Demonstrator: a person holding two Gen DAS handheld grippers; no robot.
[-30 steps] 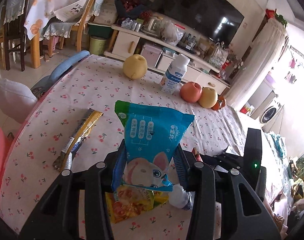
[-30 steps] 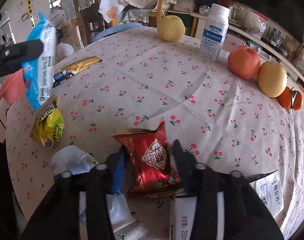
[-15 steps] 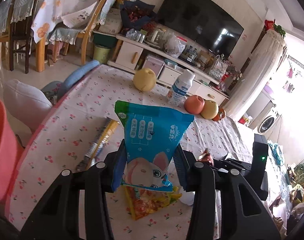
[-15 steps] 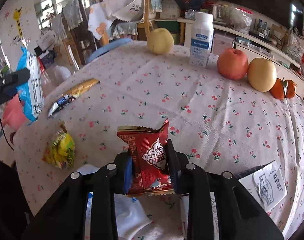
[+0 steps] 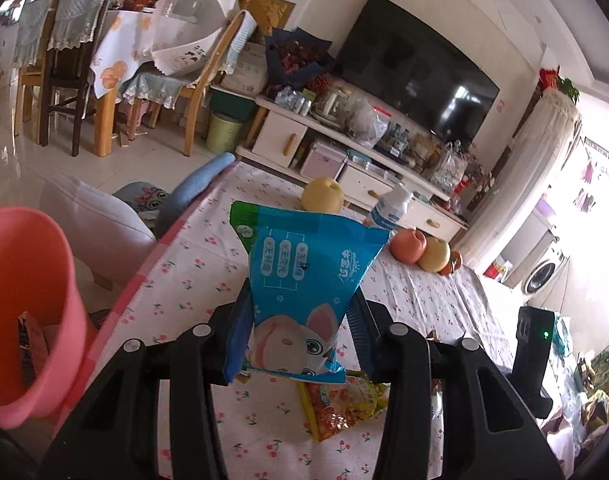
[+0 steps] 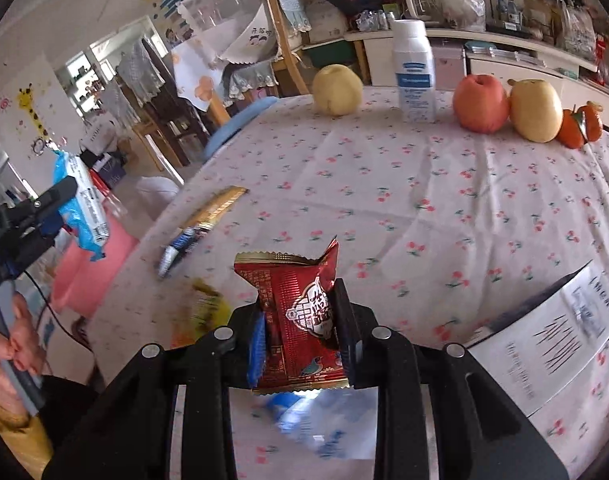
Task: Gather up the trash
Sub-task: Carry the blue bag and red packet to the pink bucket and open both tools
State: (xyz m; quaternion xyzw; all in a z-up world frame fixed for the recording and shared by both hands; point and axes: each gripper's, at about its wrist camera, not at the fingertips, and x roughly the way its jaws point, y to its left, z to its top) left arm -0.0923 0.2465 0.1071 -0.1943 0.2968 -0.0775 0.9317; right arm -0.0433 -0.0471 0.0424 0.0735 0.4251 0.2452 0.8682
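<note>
My left gripper [image 5: 300, 332] is shut on a blue snack wrapper [image 5: 304, 280] with a cartoon rabbit, held above the table's left edge. A pink bin [image 5: 20, 312] stands just left of it, below table level, with a wrapper inside. My right gripper [image 6: 304, 332] is shut on a red snack wrapper [image 6: 300, 312], lifted off the table. The left gripper with the blue wrapper [image 6: 80, 208] shows at far left over the pink bin [image 6: 88, 268]. A yellow-orange wrapper [image 5: 340, 404] and a gold stick wrapper [image 6: 204, 220] lie on the table.
On the cherry-print tablecloth [image 6: 424, 200] stand a pear [image 6: 338, 90], a white bottle [image 6: 414, 72], an apple [image 6: 480, 104], another pear [image 6: 536, 110] and small oranges [image 6: 580, 128]. A printed paper [image 6: 556, 328] lies at right. Chairs, a stool and a TV stand surround the table.
My left gripper has carried the blue wrapper left, off the table's edge toward the pink bin. My right gripper has shut on the red wrapper and lifted it.
</note>
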